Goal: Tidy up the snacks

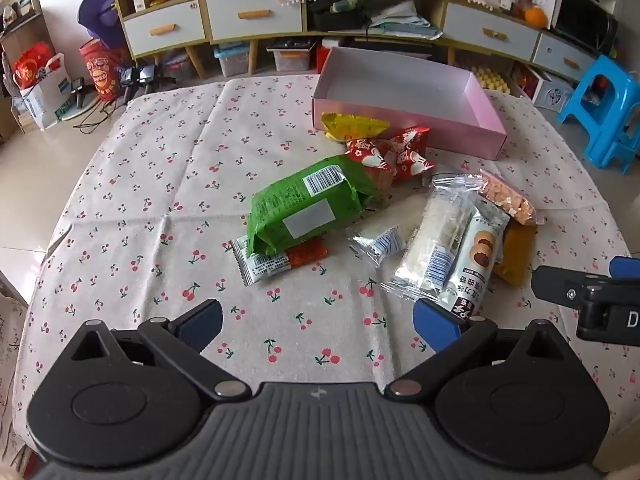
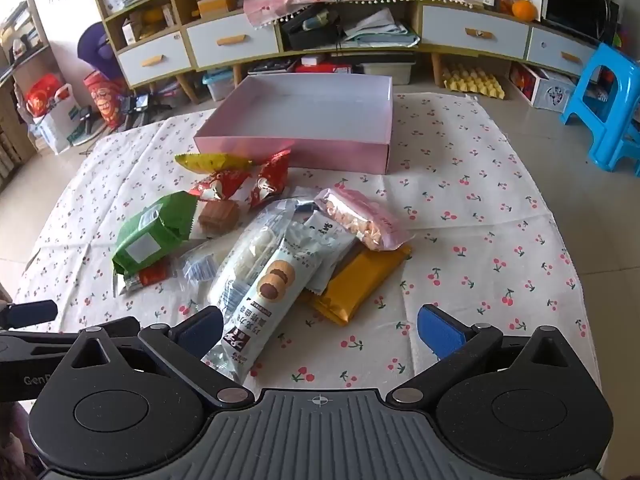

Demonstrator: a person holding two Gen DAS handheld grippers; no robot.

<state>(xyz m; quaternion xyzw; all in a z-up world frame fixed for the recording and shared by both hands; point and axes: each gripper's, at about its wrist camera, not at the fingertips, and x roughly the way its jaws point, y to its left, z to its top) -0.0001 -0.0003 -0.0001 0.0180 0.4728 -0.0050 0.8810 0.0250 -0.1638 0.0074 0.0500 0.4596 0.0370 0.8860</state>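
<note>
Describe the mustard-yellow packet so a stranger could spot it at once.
Start at the pink box on the cherry-print tablecloth, then come down to the snack pile. The mustard-yellow packet lies flat under the clear pouch of pink pieces; it alone is plain and unprinted.

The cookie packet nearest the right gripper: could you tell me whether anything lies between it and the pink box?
Yes. The cookie packet has other snacks beyond it: a clear pink bag and red wrappers lie before the pink box. The open right gripper has clear access.

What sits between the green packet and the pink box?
In both wrist views, a red wrapped snack and a yellow packet lie between the green packet and the pink box, the yellow one nearest the box.
</note>
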